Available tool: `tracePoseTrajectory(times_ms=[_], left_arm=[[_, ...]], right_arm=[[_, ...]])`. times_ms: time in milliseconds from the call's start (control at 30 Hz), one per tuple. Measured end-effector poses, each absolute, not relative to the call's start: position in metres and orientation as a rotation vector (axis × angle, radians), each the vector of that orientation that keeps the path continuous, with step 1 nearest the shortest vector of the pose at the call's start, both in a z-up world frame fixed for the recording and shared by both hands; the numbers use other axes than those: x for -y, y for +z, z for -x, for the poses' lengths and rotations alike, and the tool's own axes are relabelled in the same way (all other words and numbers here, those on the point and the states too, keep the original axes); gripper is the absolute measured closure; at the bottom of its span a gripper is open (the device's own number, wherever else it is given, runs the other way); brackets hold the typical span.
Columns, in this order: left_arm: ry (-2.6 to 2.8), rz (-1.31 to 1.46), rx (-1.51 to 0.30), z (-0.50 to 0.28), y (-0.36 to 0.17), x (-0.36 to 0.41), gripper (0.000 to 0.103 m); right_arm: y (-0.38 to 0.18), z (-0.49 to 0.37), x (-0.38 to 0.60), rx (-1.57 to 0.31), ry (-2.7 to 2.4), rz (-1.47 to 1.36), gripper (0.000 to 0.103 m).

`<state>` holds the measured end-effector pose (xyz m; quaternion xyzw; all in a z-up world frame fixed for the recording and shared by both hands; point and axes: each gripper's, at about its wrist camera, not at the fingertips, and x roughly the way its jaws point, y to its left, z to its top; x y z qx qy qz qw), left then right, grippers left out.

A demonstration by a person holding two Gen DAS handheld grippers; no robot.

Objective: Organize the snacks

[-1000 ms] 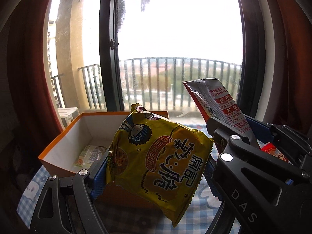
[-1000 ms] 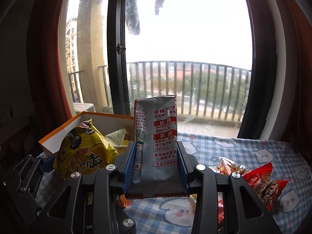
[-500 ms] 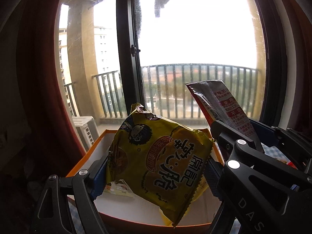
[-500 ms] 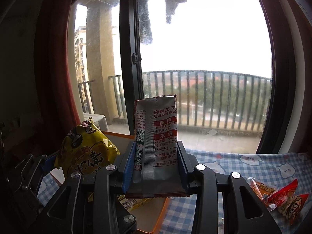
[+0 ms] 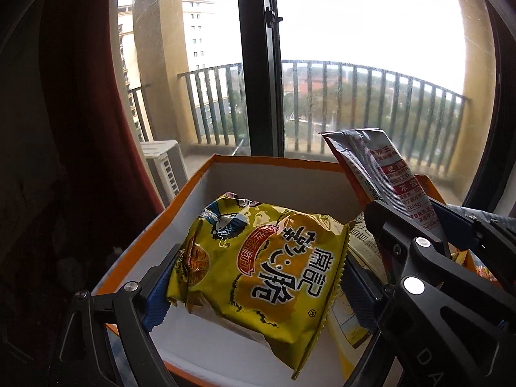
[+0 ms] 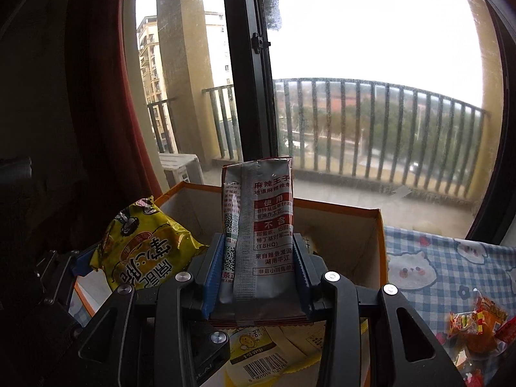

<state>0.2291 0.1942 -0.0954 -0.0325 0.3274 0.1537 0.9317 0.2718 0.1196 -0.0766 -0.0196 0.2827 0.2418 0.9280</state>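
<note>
The left gripper [image 5: 254, 277] pinches a yellow snack bag [image 5: 258, 267] between its two blue pads, holding it over the white inside of the orange box [image 5: 274, 161]. Just to the right, the right gripper [image 6: 258, 277] squeezes a tall silver and red packet [image 6: 258, 222] that stands upright over the same box. Flat yellow packets [image 6: 258, 351] lie in the box under it. Farther right, small red snacks [image 6: 477, 325] sit on the blue checked cloth [image 6: 451, 267]. Far behind is a window [image 6: 354, 64] with a balcony railing [image 6: 371, 129].
</note>
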Motion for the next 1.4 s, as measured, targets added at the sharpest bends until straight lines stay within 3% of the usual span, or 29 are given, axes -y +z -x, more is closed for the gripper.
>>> tracePoseTrajectory(times_ms=[300,367,433,533,633,1400], left_arm=[[0.324,0.142,-0.735,-0.223,-0.100,-0.205,0.007],[0.324,0.147,-0.733,-0.216,-0.095,-0.202,0.007],[0.326,0.147,-0.728,-0.212,-0.092,-0.205,0.007],[0.325,0.147,-0.723,-0.207,-0.089,-0.207,0.007],[0.321,0.149,-0.718,-0.203,-0.089,-0.204,0.007],[0.226,0.082,-0.603,-0.128,-0.033,-0.140,0.007]], right_arm=[[-0.076,-0.272,-0.135,-0.622,0.540,0.098,0.057],[-0.076,-0.273,-0.137,-0.637,0.548,0.104,0.049],[-0.075,-0.274,-0.137,-0.634,0.540,0.108,0.035],[-0.072,-0.269,-0.136,-0.628,0.534,0.104,0.023],[-0.071,-0.265,-0.133,-0.641,0.543,0.088,0.018],[-0.013,-0.183,-0.068,-0.583,0.457,0.038,0.004]])
